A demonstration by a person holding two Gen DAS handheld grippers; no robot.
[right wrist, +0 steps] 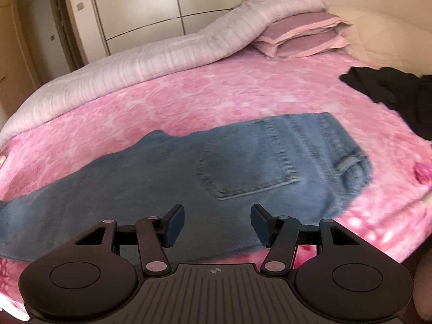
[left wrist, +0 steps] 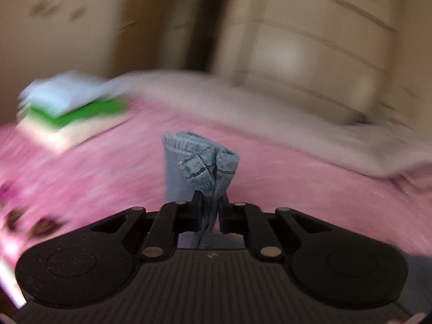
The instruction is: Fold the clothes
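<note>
Denim hem [left wrist: 201, 159] pinched tight in left gripper [left wrist: 210, 210], lifted off pink bedspread [right wrist: 189, 89]; right gripper [right wrist: 217, 225] spread, empty, just above jeans [right wrist: 151, 178] seat — carry hem across to waistband, keep edges aligned.

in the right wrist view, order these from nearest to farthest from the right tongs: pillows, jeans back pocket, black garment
1. Jeans back pocket, just ahead of the open right tongs.
2. Black garment, far right on the pink blanket.
3. Pillows, at the bed's head.
</note>
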